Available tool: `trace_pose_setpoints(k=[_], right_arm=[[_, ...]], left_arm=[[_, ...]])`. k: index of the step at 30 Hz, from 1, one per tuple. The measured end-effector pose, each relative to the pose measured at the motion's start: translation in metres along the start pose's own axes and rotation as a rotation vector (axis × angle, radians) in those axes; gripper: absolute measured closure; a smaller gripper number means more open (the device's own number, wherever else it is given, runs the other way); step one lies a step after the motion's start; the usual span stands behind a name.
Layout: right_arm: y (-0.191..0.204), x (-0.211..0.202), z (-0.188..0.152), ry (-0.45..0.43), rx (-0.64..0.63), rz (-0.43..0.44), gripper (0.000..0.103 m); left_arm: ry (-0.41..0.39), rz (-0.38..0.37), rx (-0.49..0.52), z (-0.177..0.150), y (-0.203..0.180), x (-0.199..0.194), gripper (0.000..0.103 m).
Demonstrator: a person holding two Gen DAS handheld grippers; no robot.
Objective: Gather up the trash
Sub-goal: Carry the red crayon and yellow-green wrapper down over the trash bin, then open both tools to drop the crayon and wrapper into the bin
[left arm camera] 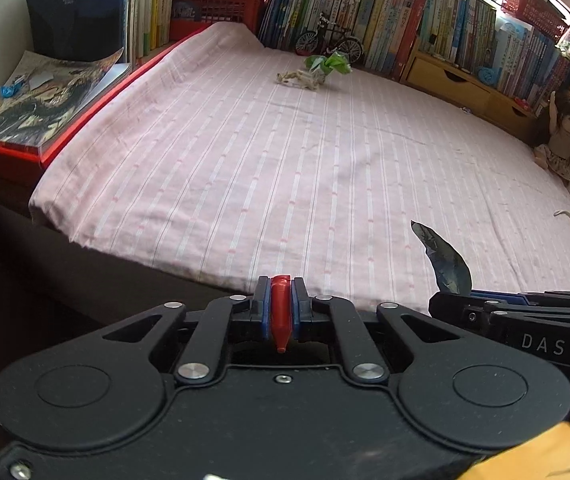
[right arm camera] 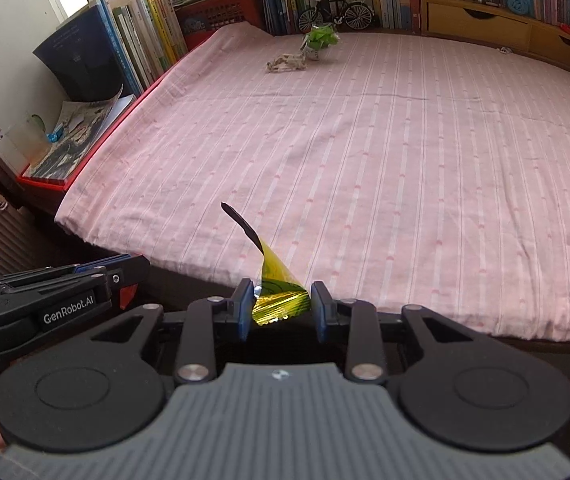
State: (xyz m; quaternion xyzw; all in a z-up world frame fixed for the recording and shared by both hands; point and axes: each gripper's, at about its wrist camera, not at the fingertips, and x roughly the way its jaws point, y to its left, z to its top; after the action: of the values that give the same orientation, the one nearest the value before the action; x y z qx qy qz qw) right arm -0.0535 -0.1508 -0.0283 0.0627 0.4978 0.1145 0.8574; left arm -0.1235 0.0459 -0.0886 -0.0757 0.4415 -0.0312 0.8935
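Both claws grip trash — left gripper (left arm camera: 281,308) a red scrap (left arm camera: 281,312), seemingly plastic; right gripper (right arm camera: 283,308) a yellow wrapper (right arm camera: 279,292).

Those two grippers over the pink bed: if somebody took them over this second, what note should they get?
Left gripper: shut on a small red wrapper.
Right gripper: shut on a yellow foil wrapper with a dark strip sticking up.
Both are at the near edge of the bed.
Done: two pieces picked up, not yet binned; no bin is in view.
Left: a green wrapper and a crumpled beige paper lie together at the far side, by the model bicycle.
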Motion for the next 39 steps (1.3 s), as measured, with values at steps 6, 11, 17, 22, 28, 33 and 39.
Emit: trace_pose_setpoints(k=[6, 11, 17, 22, 28, 33, 39], right_arm=[[0.001, 0.005, -0.022, 0.047, -0.007, 0.006, 0.067], [-0.002, 0.014, -0.039, 0.097, -0.016, 0.013, 0.067], [-0.008, 0.025, -0.054, 0.144, 0.007, 0.019, 0.067], [-0.011, 0.035, -0.066, 0.179, 0.011, 0.017, 0.067], [-0.013, 0.053, -0.082, 0.223, 0.036, 0.019, 0.067], [-0.016, 0.079, -0.099, 0.249, 0.041, 0.021, 0.067], [-0.02, 0.122, -0.128, 0.304, 0.064, 0.015, 0.067]], left_arm=[[0.057, 0.033, -0.015, -0.021, 0.004, 0.009, 0.094], [0.091, 0.046, -0.036, -0.036, 0.005, 0.016, 0.094], [0.141, 0.06, -0.054, -0.056, 0.008, 0.029, 0.094], [0.183, 0.07, -0.068, -0.072, 0.011, 0.043, 0.094], [0.239, 0.076, -0.081, -0.092, 0.018, 0.064, 0.094], [0.281, 0.078, -0.085, -0.116, 0.027, 0.097, 0.094], [0.351, 0.096, -0.122, -0.151, 0.043, 0.138, 0.094]])
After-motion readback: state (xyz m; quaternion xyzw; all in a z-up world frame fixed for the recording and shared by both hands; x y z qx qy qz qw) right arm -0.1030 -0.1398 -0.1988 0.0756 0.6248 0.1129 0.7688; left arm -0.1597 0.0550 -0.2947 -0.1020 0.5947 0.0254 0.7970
